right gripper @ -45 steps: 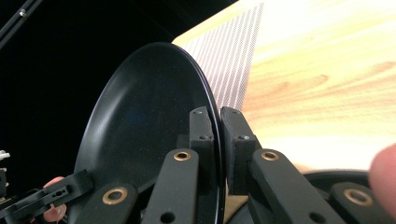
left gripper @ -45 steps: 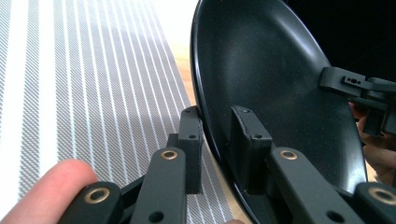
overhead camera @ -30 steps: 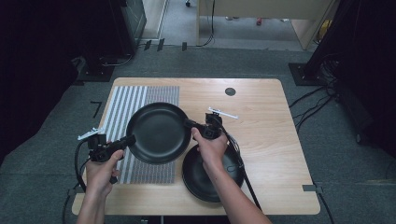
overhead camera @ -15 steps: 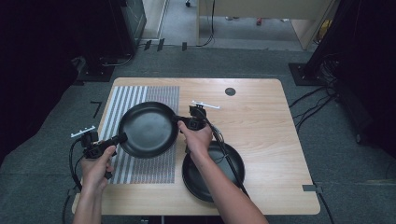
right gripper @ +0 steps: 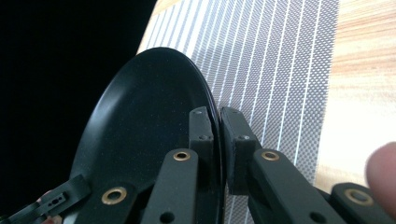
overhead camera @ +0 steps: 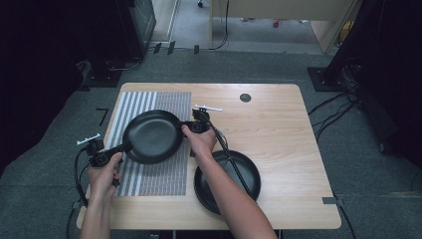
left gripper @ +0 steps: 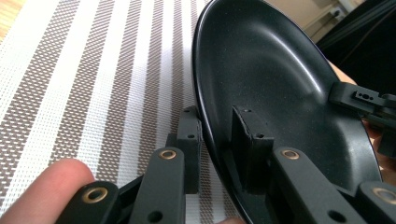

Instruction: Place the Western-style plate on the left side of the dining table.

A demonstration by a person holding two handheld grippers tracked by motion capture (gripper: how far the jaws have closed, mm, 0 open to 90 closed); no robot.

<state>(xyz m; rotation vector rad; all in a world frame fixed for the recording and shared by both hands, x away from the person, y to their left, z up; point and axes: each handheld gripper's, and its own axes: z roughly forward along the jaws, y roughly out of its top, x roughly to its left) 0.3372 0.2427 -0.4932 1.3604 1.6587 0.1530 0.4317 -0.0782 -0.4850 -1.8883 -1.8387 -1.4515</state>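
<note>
Both grippers hold a black plate (overhead camera: 152, 135) just above the striped placemat (overhead camera: 149, 174). My left gripper (overhead camera: 123, 148) is shut on the plate's left rim, my right gripper (overhead camera: 185, 127) on its right rim. In the left gripper view the jaws of the left gripper (left gripper: 217, 140) pinch the edge of the plate (left gripper: 280, 79), with the placemat (left gripper: 93, 70) beneath. In the right gripper view the right gripper (right gripper: 217, 130) clamps the rim of the plate (right gripper: 144, 126) over the placemat (right gripper: 280, 56).
A second black plate (overhead camera: 249, 174) lies on the wooden table (overhead camera: 278, 129) near its front edge, partly hidden by the right forearm. A small black round cap (overhead camera: 245, 97) sits at the back of the table. Cables trail from both grippers.
Both grippers have carried the black plate leftward and a little nearer, so it now hangs over the placemat's middle. Both grips are unchanged.
</note>
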